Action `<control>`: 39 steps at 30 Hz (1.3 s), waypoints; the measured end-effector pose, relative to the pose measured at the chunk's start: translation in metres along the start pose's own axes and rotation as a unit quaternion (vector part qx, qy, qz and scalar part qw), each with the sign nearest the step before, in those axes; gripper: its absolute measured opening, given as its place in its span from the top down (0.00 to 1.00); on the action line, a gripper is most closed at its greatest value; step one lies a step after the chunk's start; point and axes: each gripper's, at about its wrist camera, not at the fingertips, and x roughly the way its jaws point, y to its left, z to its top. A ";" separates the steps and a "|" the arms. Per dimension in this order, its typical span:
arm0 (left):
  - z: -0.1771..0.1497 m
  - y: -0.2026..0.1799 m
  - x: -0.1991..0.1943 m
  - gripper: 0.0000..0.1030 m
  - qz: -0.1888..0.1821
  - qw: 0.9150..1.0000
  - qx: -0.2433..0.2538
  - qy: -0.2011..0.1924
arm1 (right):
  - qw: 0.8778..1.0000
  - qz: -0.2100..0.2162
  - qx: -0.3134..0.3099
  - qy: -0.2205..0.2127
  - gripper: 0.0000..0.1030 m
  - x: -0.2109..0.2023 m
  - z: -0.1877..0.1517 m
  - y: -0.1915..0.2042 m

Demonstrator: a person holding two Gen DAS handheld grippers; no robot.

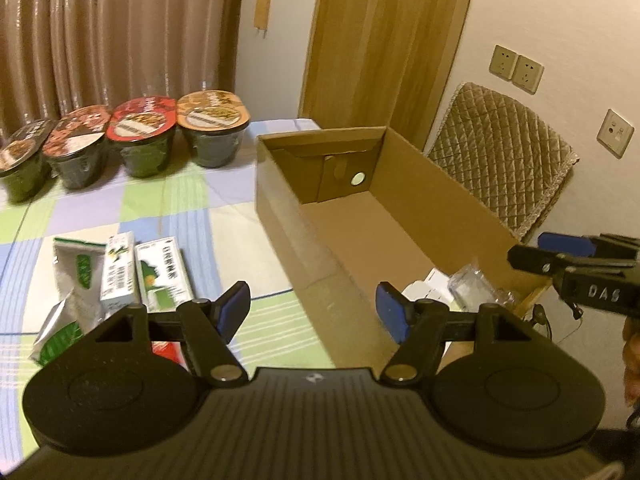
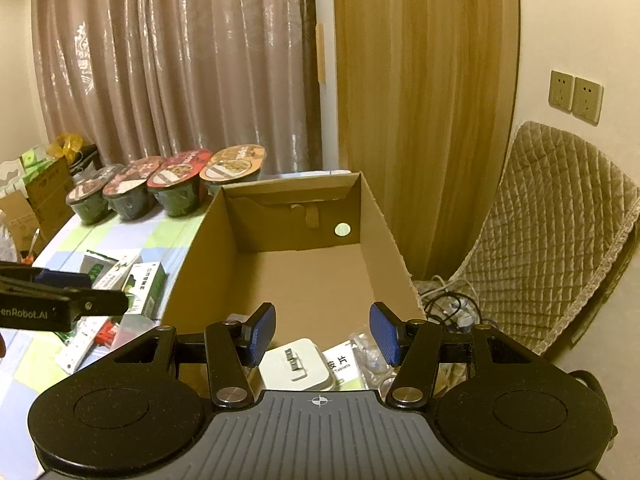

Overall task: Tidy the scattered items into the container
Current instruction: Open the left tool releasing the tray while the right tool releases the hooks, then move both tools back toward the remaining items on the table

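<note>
Checked pastel tablecloth (image 1: 192, 216) under warm lamplight, pleated curtain (image 1: 120, 32) behind, quilted chair back (image 1: 504, 160) off to the right. Cardboard box (image 1: 280, 216) standing open on the cloth, mostly bare inside: only a few things lying at its near end, namely a white plastic case (image 2: 298, 364), a white tablet packet (image 2: 340, 362) and some crinkled clear wrapping (image 1: 472, 284). Left gripper (image 1: 314, 312) hovering above the box's left wall with jaws spread wide and nothing between them; right gripper (image 2: 322, 334) likewise wide apart and empty, poised over the items already in the box. Left to collect, by the look of it: green-and-white medicine boxes (image 1: 160, 276) and foil sachets (image 1: 74, 276) clustered on the cloth just left of the box, plus something red (image 2: 106, 332) among them. Four sealed instant-noodle bowls (image 1: 144, 140) lined up at the far edge, possibly also part of the job, though hard to say. Judged barely a third done, most of the scatter untouched outside the container
</note>
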 end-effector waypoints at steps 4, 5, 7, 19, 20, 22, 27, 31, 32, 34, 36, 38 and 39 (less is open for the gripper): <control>-0.011 0.012 -0.015 0.35 0.012 1.000 -0.003 0.004 | 1.000 0.007 -0.001 0.002 0.43 -0.010 0.001 0.013; -0.015 0.014 -0.019 0.35 0.015 1.000 -0.002 0.005 | 1.000 0.010 -0.001 0.001 0.43 -0.012 0.001 0.017; -0.022 0.021 -0.029 0.34 0.023 1.000 -0.005 0.008 | 1.000 0.021 0.000 0.000 0.43 -0.018 0.001 0.025; -0.071 0.059 -0.096 0.27 0.073 0.997 -0.029 0.017 | 0.997 0.076 -0.016 0.008 0.43 -0.047 -0.011 0.085; -0.075 0.062 -0.101 0.26 0.077 0.996 -0.033 0.018 | 0.997 0.080 -0.018 0.009 0.43 -0.049 -0.013 0.090; -0.084 0.069 -0.111 0.25 0.086 0.995 -0.039 0.020 | 0.996 0.087 -0.023 0.014 0.43 -0.053 -0.018 0.101; -0.099 0.085 -0.131 0.22 0.102 0.993 -0.054 0.023 | 0.993 0.105 -0.041 0.024 0.33 -0.058 -0.027 0.126; -0.104 0.097 -0.142 0.21 0.114 0.991 -0.061 0.022 | 0.990 0.126 -0.054 0.017 0.03 -0.063 -0.033 0.141; -0.105 0.101 -0.144 0.21 0.117 0.991 -0.062 0.022 | 0.990 0.130 -0.059 0.021 0.03 -0.062 -0.033 0.146; -0.106 0.107 -0.145 0.21 0.122 0.990 -0.064 0.021 | 0.988 0.135 -0.065 0.029 0.03 -0.058 -0.036 0.154; -0.106 0.113 -0.145 0.20 0.125 0.990 -0.065 0.021 | 0.987 0.140 -0.071 0.037 0.03 -0.054 -0.040 0.160; -0.106 0.119 -0.141 0.20 0.128 0.989 -0.064 0.025 | 0.985 0.145 -0.077 0.047 0.03 -0.047 -0.044 0.167; -0.106 0.123 -0.139 0.20 0.129 0.989 -0.063 0.027 | 0.985 0.147 -0.080 0.053 0.03 -0.043 -0.046 0.170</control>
